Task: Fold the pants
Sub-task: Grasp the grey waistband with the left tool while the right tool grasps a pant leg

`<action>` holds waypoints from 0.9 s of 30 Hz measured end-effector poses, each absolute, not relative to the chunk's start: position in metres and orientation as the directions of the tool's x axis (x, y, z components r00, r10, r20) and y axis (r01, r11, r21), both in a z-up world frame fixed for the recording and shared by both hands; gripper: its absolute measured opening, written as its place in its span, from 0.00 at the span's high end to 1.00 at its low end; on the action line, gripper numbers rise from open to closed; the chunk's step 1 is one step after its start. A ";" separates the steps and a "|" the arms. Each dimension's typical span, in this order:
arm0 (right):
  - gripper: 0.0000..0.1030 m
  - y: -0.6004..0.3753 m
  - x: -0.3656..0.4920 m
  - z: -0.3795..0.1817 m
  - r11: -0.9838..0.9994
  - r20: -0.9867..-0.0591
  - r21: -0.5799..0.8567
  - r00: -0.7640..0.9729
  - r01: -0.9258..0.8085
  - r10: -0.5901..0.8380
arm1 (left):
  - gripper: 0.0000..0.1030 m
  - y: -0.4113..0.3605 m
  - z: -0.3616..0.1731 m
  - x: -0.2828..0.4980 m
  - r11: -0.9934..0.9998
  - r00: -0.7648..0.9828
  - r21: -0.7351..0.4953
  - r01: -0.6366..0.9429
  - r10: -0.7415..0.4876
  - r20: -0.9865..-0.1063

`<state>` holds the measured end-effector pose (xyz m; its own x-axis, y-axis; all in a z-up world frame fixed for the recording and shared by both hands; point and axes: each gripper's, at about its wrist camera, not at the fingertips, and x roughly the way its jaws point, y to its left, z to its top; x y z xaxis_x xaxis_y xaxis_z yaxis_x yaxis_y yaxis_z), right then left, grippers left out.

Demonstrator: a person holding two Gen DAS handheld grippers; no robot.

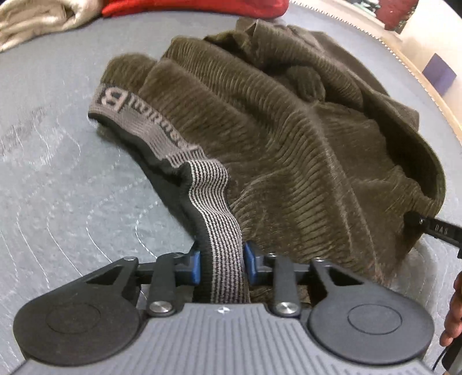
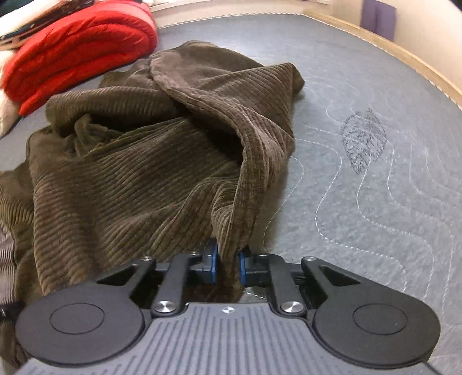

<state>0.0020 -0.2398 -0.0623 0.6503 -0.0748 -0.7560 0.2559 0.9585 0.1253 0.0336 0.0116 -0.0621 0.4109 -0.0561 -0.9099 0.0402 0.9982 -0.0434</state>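
Brown corduroy pants (image 1: pixel 288 129) lie crumpled in a heap on a grey quilted mattress (image 1: pixel 57 178). Their grey striped elastic waistband (image 1: pixel 161 138), with lettering on it, runs down toward me in the left wrist view. My left gripper (image 1: pixel 222 264) is shut on that waistband, a blue pad pressed against each side. In the right wrist view the pants (image 2: pixel 138 173) fill the left and middle. A raised fold of corduroy (image 2: pixel 245 178) runs down into my right gripper (image 2: pixel 227 264), which is shut on it. The cloth under the heap is hidden.
A folded red garment (image 2: pixel 78 52) lies at the back of the mattress, with beige cloth (image 1: pixel 37 20) beside it. A wooden bed edge (image 2: pixel 404 57) curves along the right. A stitched leaf (image 2: pixel 363 141) marks the bare mattress to the right. A person's hand (image 1: pixel 453 311) shows at the right border.
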 end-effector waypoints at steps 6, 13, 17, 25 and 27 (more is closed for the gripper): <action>0.89 -0.222 -0.017 -0.049 0.997 -0.752 0.030 0.658 0.076 -0.028 | 0.75 0.018 -0.036 0.018 0.997 0.482 -0.002 0.071 -0.036 -0.876; 0.89 -0.198 -0.053 -0.031 0.995 -0.743 0.028 0.664 -0.096 0.085 | 0.81 0.041 -0.018 0.003 0.998 0.500 0.045 0.047 0.015 -0.866; 0.89 -0.171 -0.075 -0.018 0.967 -0.753 0.048 0.627 -0.250 0.199 | 0.81 0.061 -0.011 0.003 0.997 0.486 0.069 -0.024 0.072 -0.871; 0.85 -0.160 -0.072 -0.006 0.955 -0.790 0.012 0.583 -0.295 0.190 | 0.71 0.048 -0.012 0.002 0.990 0.469 0.042 -0.132 0.100 -0.877; 0.75 -0.174 -0.066 0.000 0.974 -0.781 0.040 0.601 -0.222 0.169 | 0.56 0.047 -0.014 0.005 0.988 0.474 0.036 -0.152 0.105 -0.874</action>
